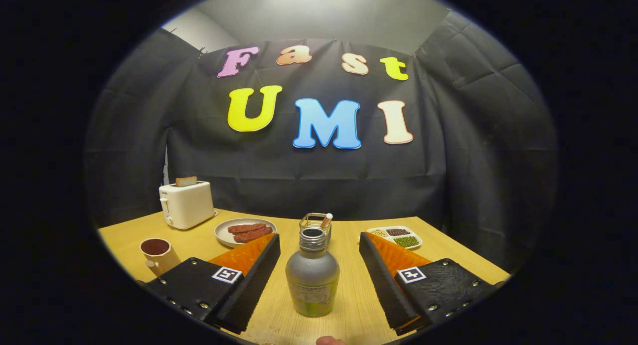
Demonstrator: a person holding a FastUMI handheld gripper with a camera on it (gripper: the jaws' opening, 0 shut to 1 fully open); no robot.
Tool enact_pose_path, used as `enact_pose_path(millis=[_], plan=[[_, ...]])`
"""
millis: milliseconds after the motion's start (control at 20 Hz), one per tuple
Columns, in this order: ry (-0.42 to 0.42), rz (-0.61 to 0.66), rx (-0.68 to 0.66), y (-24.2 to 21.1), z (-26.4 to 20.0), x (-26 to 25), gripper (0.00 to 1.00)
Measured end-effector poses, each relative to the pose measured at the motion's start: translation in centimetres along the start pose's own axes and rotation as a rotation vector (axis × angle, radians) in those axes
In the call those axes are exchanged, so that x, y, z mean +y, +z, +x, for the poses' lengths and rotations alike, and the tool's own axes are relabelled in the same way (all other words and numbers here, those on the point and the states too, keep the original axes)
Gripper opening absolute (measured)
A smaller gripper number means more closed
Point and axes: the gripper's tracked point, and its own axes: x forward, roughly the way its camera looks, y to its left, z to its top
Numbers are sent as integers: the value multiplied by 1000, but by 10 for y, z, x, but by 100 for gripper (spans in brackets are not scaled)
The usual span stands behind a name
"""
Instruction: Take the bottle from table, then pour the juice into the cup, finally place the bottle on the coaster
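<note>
Bottle [312, 272] upright on wooden table [349, 305], between open gripper [319, 245] fingers.

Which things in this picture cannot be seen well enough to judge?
- Coaster: gripper view, its place cannot be made out.
- Bottle: standing between the open gripper fingers; juice level hidden by its frosted wall.
- Cup: lower part hidden behind the left finger.
- Small rack: partly hidden by the bottle.

The gripper [319, 280] sits wide open, fingers [249, 280] flanking the uncapped bottle [312, 277] without touching it. It stands upright on the wooden table [349, 305]. The cup [158, 255] waits off left, near the toaster [186, 204] and plate [244, 232]; a divided dish [396, 236] lies right.
</note>
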Motion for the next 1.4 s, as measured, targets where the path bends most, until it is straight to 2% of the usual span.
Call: enact_pose_path(millis=[450,600,700,800,1000,1400], plan=[[20,0,60,-48,25,11,98],[14,-45,91,-63,37,10,98],[26,-44,120,-63,43,14,83],[40,-76,237,-68,44,16,80],[45,-168,262,-26,38,23,77],[146,-412,245,41,26,78,77]])
